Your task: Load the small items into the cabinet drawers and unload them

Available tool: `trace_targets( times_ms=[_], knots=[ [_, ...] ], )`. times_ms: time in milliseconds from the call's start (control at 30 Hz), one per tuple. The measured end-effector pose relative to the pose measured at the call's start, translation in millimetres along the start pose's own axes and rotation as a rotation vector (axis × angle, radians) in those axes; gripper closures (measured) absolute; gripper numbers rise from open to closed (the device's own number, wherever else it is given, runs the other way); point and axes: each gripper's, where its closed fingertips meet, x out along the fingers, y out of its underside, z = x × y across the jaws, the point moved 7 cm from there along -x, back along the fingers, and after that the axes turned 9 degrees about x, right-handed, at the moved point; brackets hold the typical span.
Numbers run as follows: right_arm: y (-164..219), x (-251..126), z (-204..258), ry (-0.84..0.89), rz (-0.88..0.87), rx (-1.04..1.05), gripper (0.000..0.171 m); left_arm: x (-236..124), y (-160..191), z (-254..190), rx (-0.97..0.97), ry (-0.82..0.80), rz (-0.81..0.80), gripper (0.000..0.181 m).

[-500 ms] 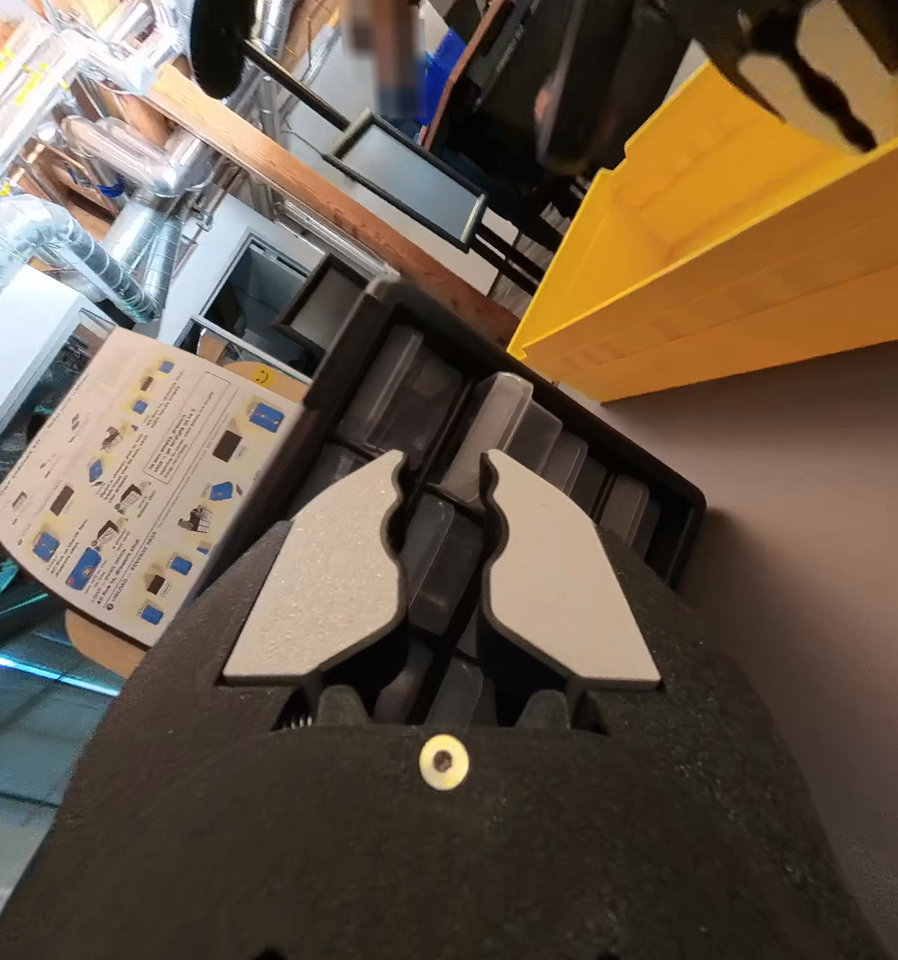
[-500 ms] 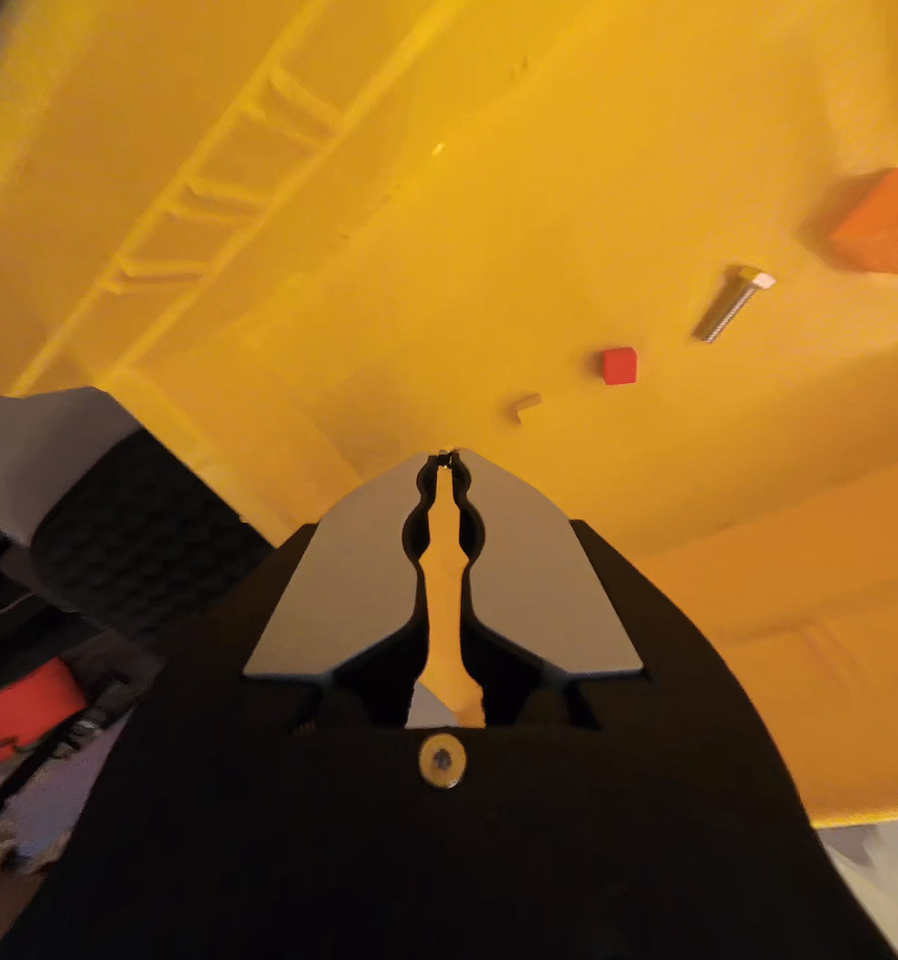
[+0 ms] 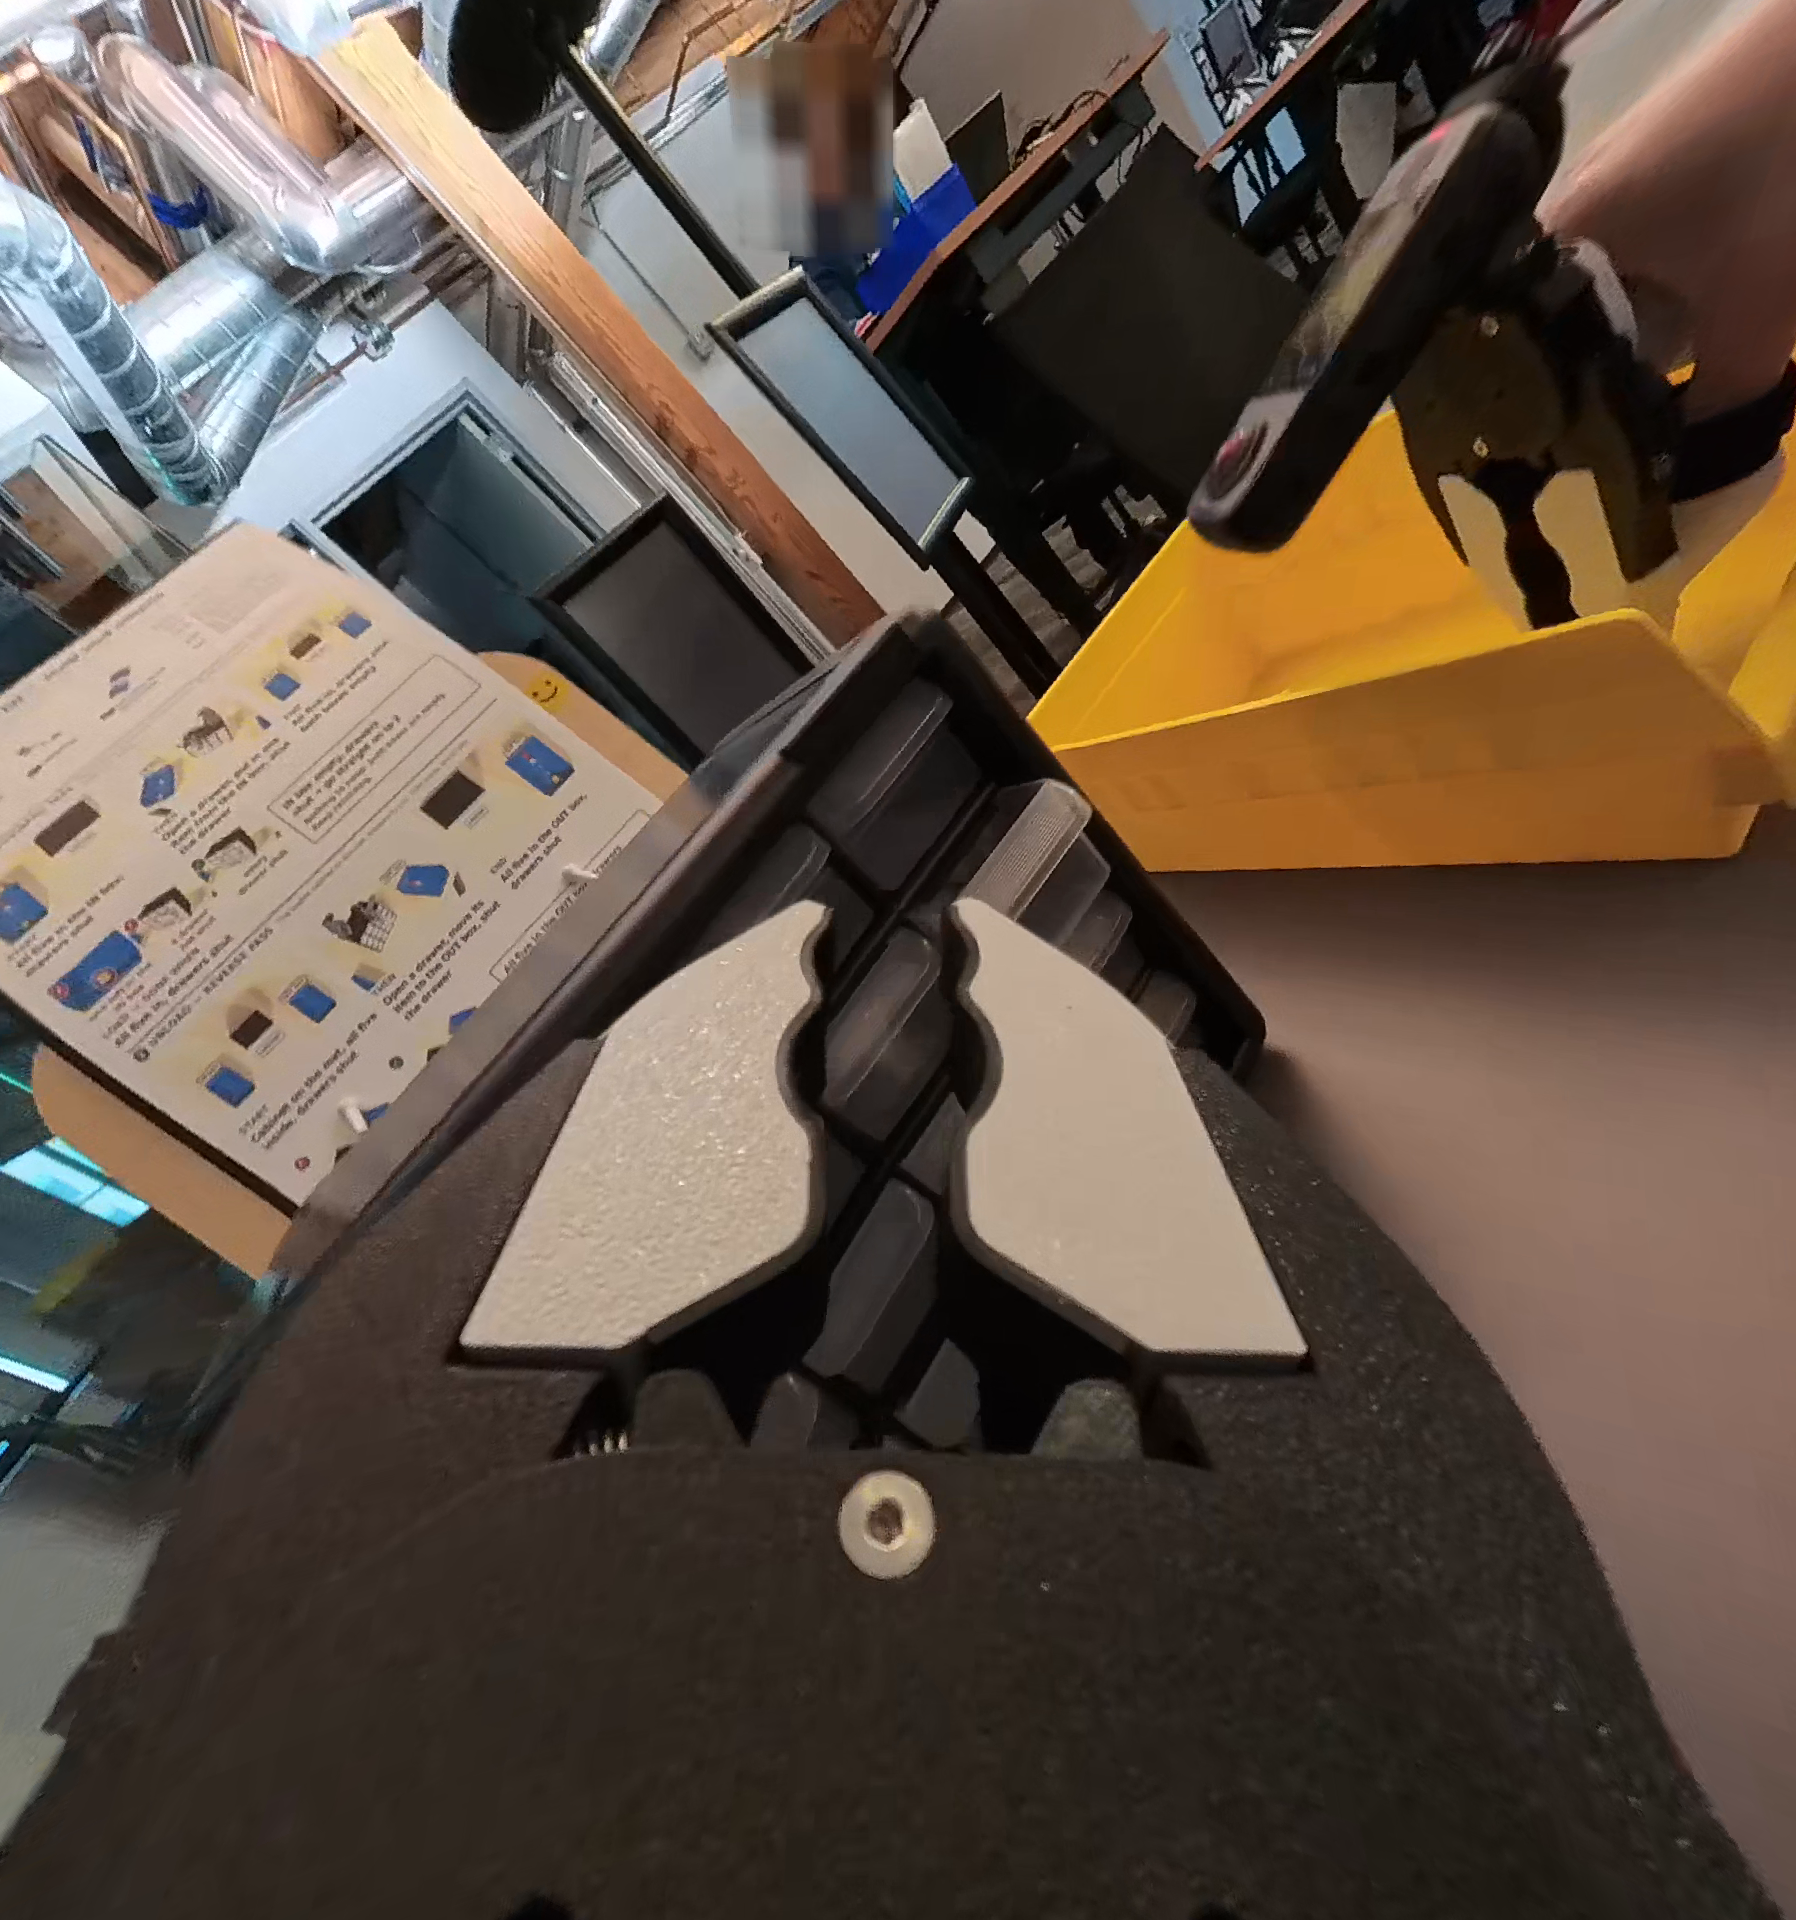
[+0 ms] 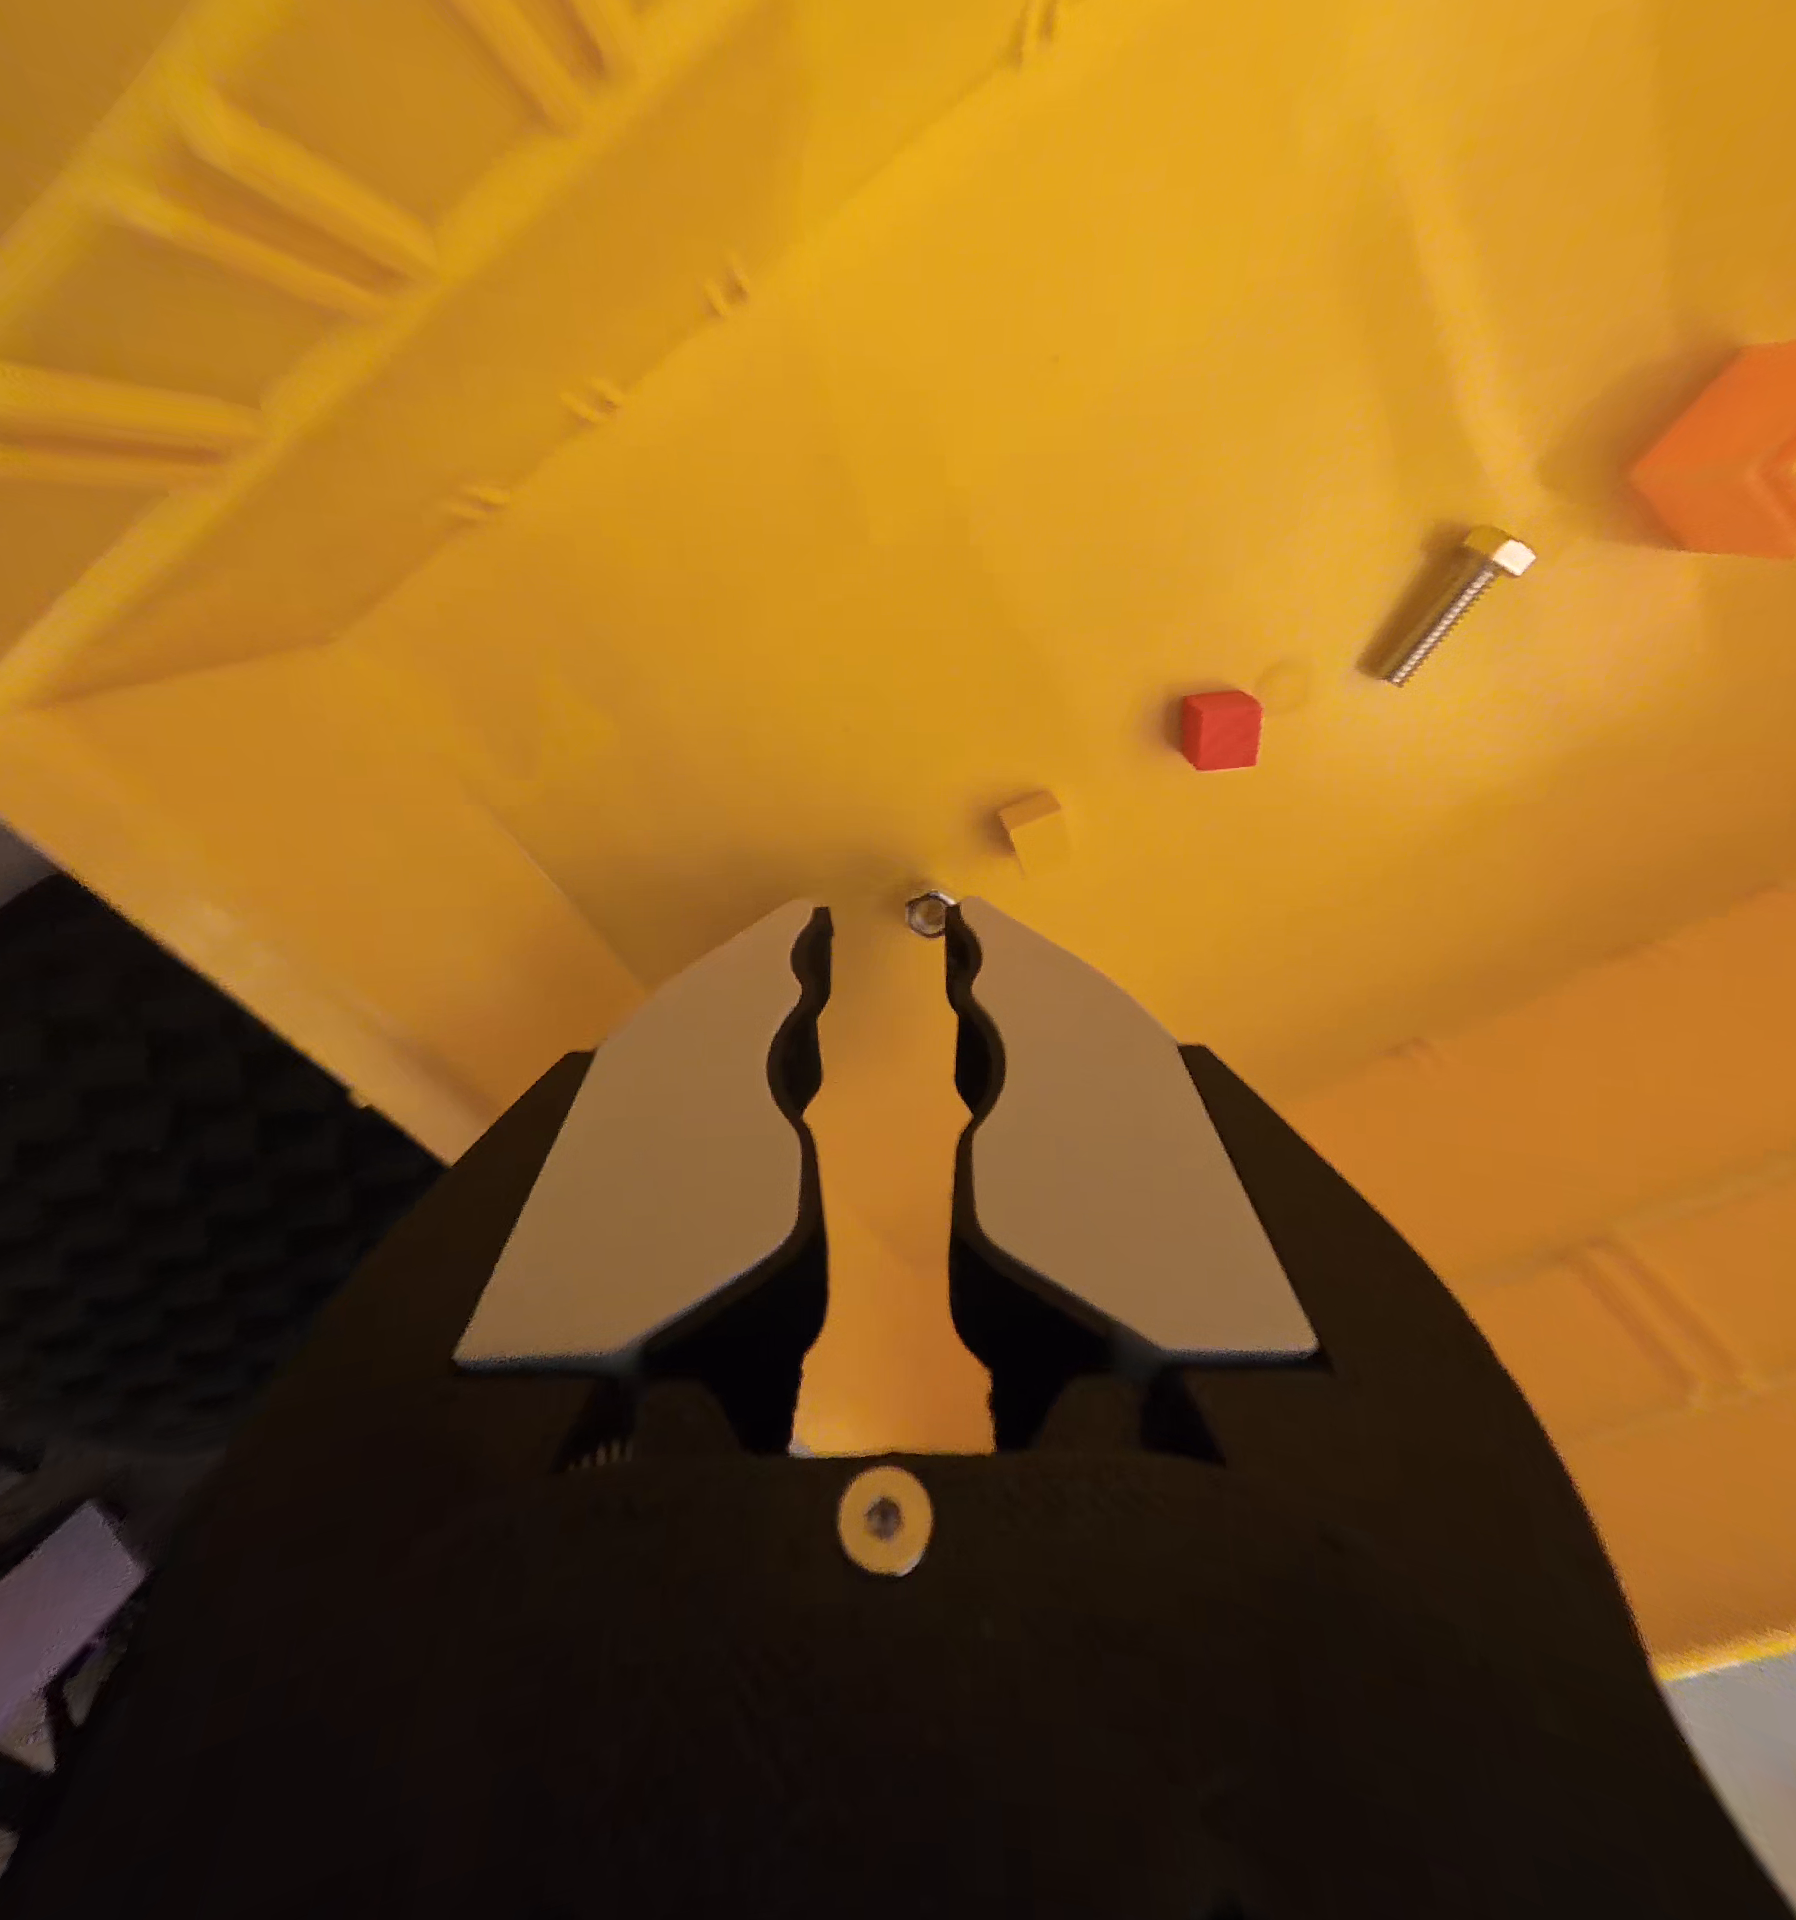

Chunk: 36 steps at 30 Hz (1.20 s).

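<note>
My left gripper is open and empty, close in front of the black cabinet with its smoky clear drawers; one drawer sticks out farther than the rest. My right gripper is open low over the floor of the yellow bin. A small silver hex nut lies on the bin floor right at its right fingertip. A small yellow piece, a red cube, a metal bolt and an orange block lie beyond. The left wrist view shows the right gripper reaching into the bin.
An illustrated instruction sheet on a board stands left of the cabinet. The grey tabletop stretches to the right of the cabinet and in front of the bin. A person's hand holds the right gripper. Desks and monitors stand behind. The tips of one gripper are about 35 cm away from the tips of the other. It is some 5 cm from my right tips to the red cube. The black cabinet lies some 7 cm from my left tips, 35 cm from my right tips.
My right gripper has opened; the hex nut it pinched at its tips now lies on the bin floor. My left gripper has shifted a little before the cabinet and stays open.
</note>
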Motion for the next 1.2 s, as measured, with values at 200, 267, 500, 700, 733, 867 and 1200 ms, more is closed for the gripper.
trace_targets(
  times_ms=[200, 267, 500, 700, 733, 867, 1200],
  knots=[
    [5, -53, 1, 0.024, -0.255, 0.043, 0.148, 5, 20, -12, 0.024, 0.038, 0.082, 0.168],
    [-1, -85, 3, 0.03, -0.447, 0.066, 0.148, 17, 21, -18, 0.069, 0.015, 0.097, 0.171],
    [-14, -182, 14, 0.138, -1.068, 0.207, 0.147, 63, 11, -34, 0.1, -0.134, 0.125, 0.181],
    [-13, -168, 11, 0.183, -1.24, 0.25, 0.147, 80, 13, -40, 0.046, -0.119, 0.155, 0.181],
    [-12, -162, 10, 0.191, -1.256, 0.254, 0.147, 82, 13, -40, 0.052, -0.121, 0.16, 0.181],
    [-7, -139, 5, 0.168, -1.335, 0.284, 0.147, 91, 15, -38, 0.072, -0.118, 0.192, 0.181],
    [11, -123, 5, 0.303, -1.433, 0.269, 0.141, 56, 6, -27, -0.064, -0.237, 0.151, 0.181]
  ],
)
